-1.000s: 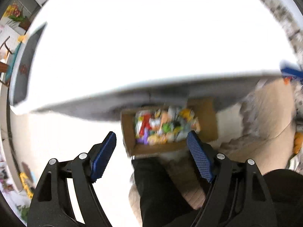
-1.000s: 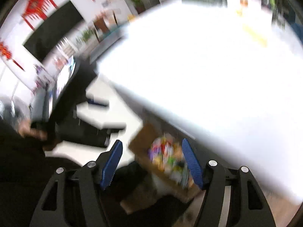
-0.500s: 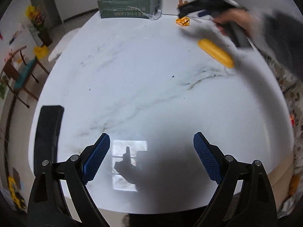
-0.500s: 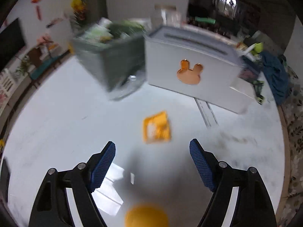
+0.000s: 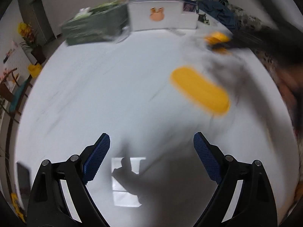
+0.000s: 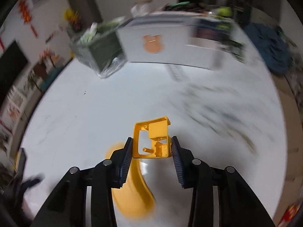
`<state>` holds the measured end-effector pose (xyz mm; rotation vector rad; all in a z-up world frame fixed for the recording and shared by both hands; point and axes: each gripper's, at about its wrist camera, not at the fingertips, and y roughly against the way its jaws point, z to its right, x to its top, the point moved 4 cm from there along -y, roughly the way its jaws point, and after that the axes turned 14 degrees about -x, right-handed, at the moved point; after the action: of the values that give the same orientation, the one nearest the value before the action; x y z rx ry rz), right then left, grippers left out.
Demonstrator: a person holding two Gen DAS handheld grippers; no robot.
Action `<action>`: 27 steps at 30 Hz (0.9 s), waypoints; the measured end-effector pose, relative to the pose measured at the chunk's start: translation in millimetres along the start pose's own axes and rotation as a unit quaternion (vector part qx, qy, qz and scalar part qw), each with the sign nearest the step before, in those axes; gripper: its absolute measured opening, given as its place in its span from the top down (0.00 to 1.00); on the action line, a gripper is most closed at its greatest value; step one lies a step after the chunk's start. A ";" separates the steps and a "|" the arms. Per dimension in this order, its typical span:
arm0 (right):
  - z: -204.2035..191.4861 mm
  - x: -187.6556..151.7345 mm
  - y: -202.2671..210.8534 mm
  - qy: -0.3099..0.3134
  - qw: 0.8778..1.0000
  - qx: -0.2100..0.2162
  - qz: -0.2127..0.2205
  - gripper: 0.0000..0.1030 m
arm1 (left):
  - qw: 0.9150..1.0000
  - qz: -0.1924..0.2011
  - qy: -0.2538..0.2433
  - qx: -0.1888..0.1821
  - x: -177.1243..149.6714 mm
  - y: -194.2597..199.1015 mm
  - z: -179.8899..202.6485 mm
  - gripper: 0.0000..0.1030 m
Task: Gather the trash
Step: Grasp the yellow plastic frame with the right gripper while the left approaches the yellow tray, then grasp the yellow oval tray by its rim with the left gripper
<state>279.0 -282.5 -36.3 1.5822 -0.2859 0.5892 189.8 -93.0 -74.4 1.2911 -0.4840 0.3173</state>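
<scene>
My right gripper is shut on a yellow plastic frame piece and holds it above the white marble table. A long yellow oval piece lies on the table just below and behind it. In the left wrist view the same oval piece lies ahead to the right, and the right gripper with the yellow frame piece shows blurred at the far right. My left gripper is open and empty above the table.
A green box wrapped in clear film and a white box with an orange bunny shape stand at the table's far side. Blue cloth lies at the far right. A dark flat object sits at the left edge.
Both grippers came up from a cardboard box of trash under the table to above the table. The right gripper closed on the yellow frame piece that lay on the table.
</scene>
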 end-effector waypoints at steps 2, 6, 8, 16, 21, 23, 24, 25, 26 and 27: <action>27.4 -26.2 20.9 -0.015 1.000 -0.006 0.005 0.61 | 1.000 -0.001 0.024 0.009 23.0 -24.4 18.8 0.15; 69.0 -65.1 52.2 -0.024 0.999 -0.019 0.011 0.61 | 0.995 -0.008 0.082 0.052 46.7 -62.9 43.8 0.11; 85.0 -77.3 58.0 -0.031 0.999 -0.017 0.009 0.61 | 0.991 0.013 0.104 0.088 53.5 -69.9 49.5 0.10; 96.1 -80.6 73.1 -0.036 0.999 0.027 0.030 0.61 | 0.952 0.079 0.272 0.113 40.9 -70.1 43.0 0.05; 101.7 -76.9 90.1 -0.013 0.998 0.038 0.049 0.61 | 0.953 0.101 0.269 0.093 45.5 -63.4 57.8 0.06; 106.7 -79.6 91.9 -0.010 0.998 0.043 0.046 0.61 | 0.954 0.124 0.259 0.084 48.9 -60.7 67.2 0.06; 109.4 -81.6 91.6 -0.008 0.998 0.043 0.045 0.61 | 0.954 0.127 0.257 0.087 50.8 -61.5 71.2 0.06; 114.0 -85.2 90.5 -0.008 0.998 0.044 0.042 0.61 | 0.954 0.117 0.256 0.100 53.3 -65.5 74.6 0.06; 117.3 -88.2 89.4 -0.011 0.998 0.047 0.038 0.61 | 0.954 0.109 0.258 0.108 54.7 -70.3 75.3 0.06; 121.2 -92.0 88.4 -0.015 0.998 0.048 0.034 0.61 | 0.954 0.097 0.262 0.111 56.4 -77.7 75.6 0.06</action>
<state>180.6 -426.1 -10.6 1.6811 -0.3394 0.6405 263.5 -188.2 -95.6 1.3130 -0.1198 0.8739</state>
